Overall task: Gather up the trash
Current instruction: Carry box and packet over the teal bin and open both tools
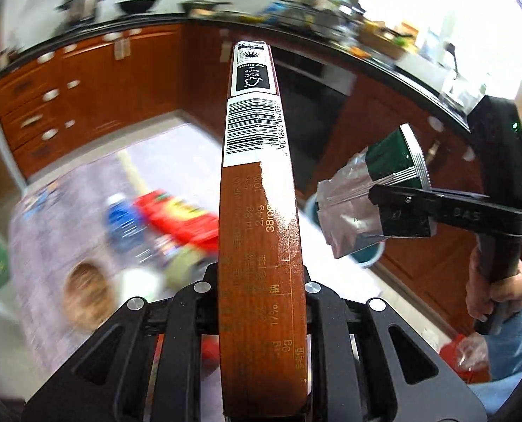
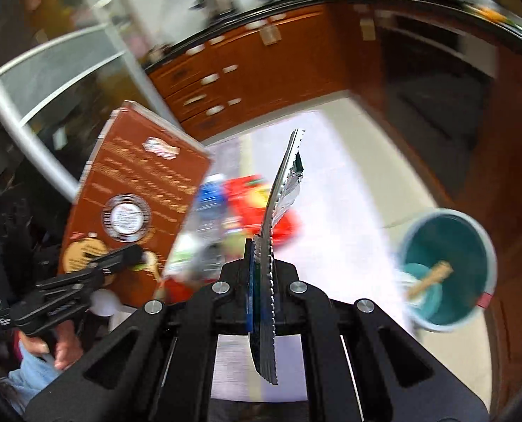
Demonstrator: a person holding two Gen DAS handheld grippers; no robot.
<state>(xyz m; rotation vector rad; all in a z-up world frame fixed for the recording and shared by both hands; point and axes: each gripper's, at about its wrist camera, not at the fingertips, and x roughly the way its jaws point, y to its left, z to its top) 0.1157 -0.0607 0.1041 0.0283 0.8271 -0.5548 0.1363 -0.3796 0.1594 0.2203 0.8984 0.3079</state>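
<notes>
Pale tabletop, blurred red packet, blue-labelled bottle, wicker coaster

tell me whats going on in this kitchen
A person is collecting trash with a pair of tongs in each hand. The left tongs are shut on a tall brown cardboard box, held end-on. The right tongs are shut on a flat green and silver foil pouch. Both are lifted above the floor, where a red packet and a blue-labelled bottle lie blurred. A teal bucket with some rubbish inside stands at the right.
</notes>
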